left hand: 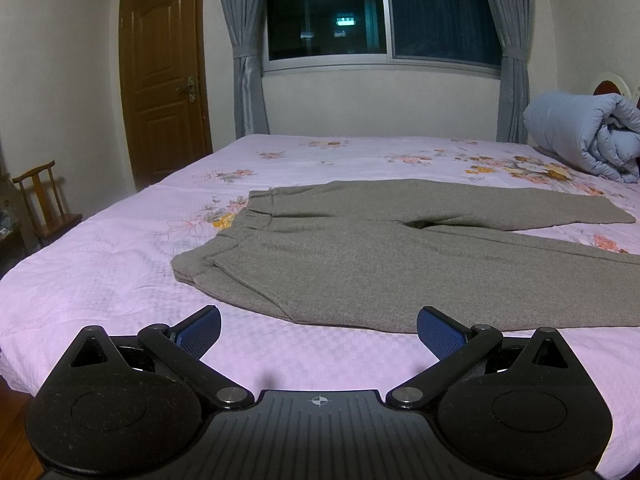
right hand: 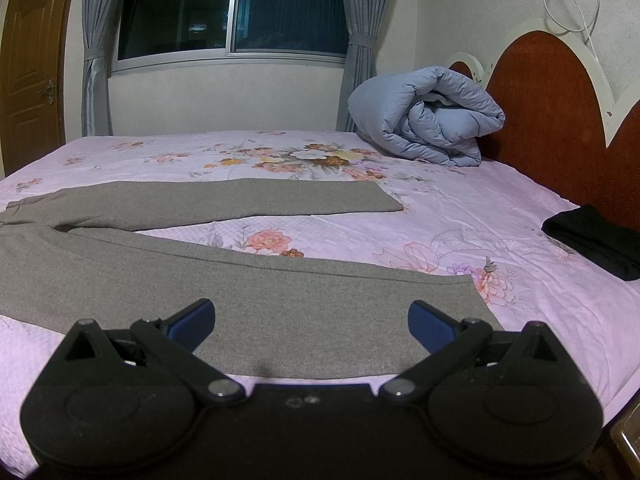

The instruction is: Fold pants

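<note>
Grippers first: your left gripper [left hand: 319, 330] and right gripper [right hand: 311, 322] both gape wide, empty, at the near bed edge. Grey pants [left hand: 340, 248] lie flat on the pink floral sheet [left hand: 100, 280], legs apart. Beyond, a quilt [right hand: 424, 116] is rolled; a dark cloth [right hand: 592, 236] is cut off.

Bare pink floral bedsheet [left hand: 100, 276] lay ahead-left of the gripper; a rolled blue quilt [right hand: 428, 120] blocked the far right.
</note>
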Tool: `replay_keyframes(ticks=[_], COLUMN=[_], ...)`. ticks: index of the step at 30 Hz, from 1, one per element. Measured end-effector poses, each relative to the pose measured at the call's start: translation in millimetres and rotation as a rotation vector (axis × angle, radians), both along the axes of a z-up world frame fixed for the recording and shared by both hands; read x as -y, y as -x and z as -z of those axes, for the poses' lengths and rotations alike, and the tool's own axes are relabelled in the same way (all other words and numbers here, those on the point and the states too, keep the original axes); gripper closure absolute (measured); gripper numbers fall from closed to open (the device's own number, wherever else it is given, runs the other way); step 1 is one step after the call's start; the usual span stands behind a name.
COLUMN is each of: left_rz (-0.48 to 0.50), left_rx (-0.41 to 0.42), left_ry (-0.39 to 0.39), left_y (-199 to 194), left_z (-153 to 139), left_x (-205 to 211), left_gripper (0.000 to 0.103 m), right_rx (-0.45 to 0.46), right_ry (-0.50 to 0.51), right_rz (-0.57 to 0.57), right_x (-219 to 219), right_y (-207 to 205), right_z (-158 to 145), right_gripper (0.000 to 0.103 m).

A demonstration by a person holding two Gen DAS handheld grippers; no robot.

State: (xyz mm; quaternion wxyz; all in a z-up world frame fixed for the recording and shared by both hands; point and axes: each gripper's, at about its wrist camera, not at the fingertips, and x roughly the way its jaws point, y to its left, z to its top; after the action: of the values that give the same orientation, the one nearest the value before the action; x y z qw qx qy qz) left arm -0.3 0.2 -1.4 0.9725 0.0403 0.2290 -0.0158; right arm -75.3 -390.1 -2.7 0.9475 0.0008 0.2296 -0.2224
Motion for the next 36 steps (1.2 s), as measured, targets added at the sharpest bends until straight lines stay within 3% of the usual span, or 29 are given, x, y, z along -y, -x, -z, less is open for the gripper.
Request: replay_keyframes(ticks=[28, 31, 36], left_rz=[-0.005, -0.026, -0.007], left_rx=[-0.017, 0.004, -0.030], left_ry=[0.004, -0.030, -0.010], left_y=[-3.7, -19.1, -76.6], left_z=[-3.7, -11.3, -29.5], left_x=[-3.2, -11.1, -37.6], left_gripper=[0.000, 0.000, 0.000], right_rx=[0.002, 0.026, 0.040], right_ry=[-0.002, -0.005, -0.031], right_rz=[-0.018, -0.042, -0.059], right_x=[1.0, 6.5, 25.2], right_y=[-0.6, -6.6, -38.0], right_z=[-1.3, -6.6, -28.1], right_gripper=[0.006, 0.006, 0.006])
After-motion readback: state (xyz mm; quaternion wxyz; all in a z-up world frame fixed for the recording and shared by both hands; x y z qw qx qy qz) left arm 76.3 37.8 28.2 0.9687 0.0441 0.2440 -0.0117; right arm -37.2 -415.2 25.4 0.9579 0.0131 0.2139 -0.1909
